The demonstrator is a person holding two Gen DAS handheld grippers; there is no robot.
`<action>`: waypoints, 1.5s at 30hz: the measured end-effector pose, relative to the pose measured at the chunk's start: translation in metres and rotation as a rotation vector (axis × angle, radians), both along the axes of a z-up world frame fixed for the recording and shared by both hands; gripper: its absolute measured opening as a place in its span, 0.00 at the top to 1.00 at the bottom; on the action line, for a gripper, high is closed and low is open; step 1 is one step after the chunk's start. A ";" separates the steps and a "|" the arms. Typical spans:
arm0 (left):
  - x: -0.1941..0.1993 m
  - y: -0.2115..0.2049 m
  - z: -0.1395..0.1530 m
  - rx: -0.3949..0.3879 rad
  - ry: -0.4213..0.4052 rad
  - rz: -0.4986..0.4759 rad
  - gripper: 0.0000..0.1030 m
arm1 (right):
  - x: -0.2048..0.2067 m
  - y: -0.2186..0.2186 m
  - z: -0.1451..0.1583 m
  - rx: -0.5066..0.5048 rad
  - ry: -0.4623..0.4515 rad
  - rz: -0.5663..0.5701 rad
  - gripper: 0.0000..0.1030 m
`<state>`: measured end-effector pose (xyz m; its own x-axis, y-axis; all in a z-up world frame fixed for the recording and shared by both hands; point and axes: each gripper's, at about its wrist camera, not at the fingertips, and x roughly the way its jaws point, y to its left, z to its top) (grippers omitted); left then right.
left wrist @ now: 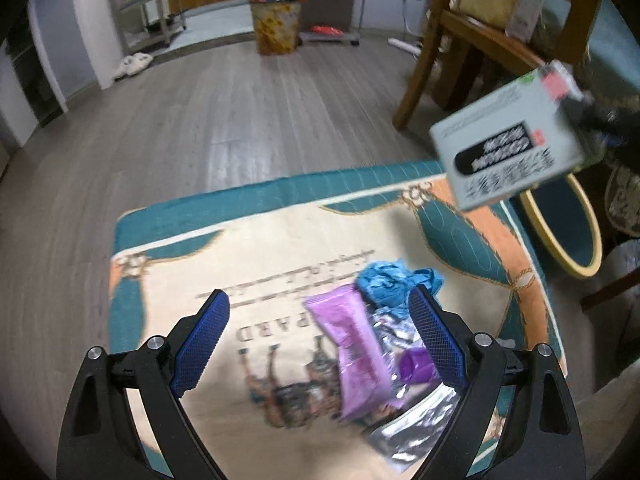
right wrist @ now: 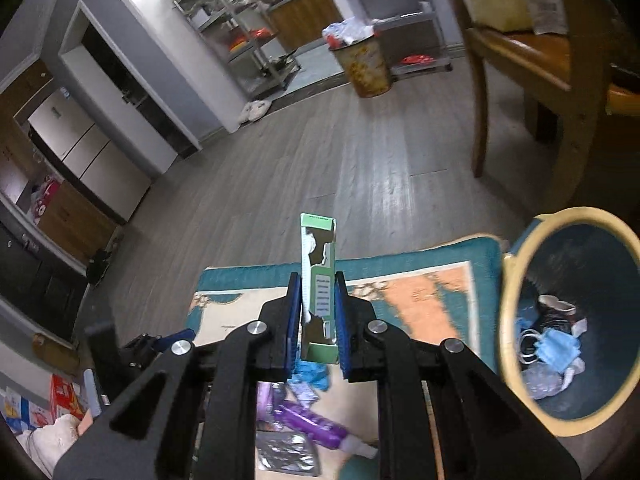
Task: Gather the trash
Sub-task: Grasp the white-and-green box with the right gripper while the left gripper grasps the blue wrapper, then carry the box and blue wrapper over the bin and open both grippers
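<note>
My right gripper (right wrist: 318, 284) is shut on a flat green carton (right wrist: 319, 280), held up in the air over the rug; the same carton (left wrist: 506, 144) shows at the upper right of the left wrist view. My left gripper (left wrist: 320, 312) hangs open above a small heap of trash on the rug: a purple wrapper (left wrist: 352, 352), a crumpled blue glove (left wrist: 388, 280), a silver foil pouch (left wrist: 412, 424) and a purple cap (left wrist: 416, 366). A blue bin with a yellow rim (right wrist: 508, 320) stands right of the rug and holds a blue mask (right wrist: 556, 348) and other scraps.
The teal and cream rug (left wrist: 256, 248) lies on a grey wood floor (left wrist: 224, 120). A wooden chair (left wrist: 460, 40) stands at the right behind the bin. A full patterned waste bin (left wrist: 276, 24) and metal shelves (left wrist: 144, 4) are far back.
</note>
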<state>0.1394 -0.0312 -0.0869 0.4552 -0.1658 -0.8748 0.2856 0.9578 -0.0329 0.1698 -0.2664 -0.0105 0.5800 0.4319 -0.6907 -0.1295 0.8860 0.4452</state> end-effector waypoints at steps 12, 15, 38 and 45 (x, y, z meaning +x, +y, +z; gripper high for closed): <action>0.022 -0.050 -0.048 0.051 0.183 -0.048 0.49 | -0.005 -0.042 -0.001 -0.060 -0.013 -0.010 0.85; 0.022 -0.057 -0.057 0.079 0.214 -0.080 0.59 | -0.005 -0.047 0.000 -0.058 -0.015 -0.020 0.85; -0.001 -0.139 0.033 -0.038 -0.086 -0.223 0.78 | -0.047 -0.114 0.023 -0.069 -0.061 -0.168 0.85; -0.004 -0.176 0.035 -0.085 -0.092 -0.266 0.78 | -0.061 -0.158 0.019 -0.086 -0.052 -0.246 0.85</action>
<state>0.1356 -0.2070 -0.0521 0.4626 -0.3610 -0.8097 0.5322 0.8436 -0.0720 0.1084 -0.4245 0.0089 0.6963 0.2148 -0.6849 0.0735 0.9278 0.3657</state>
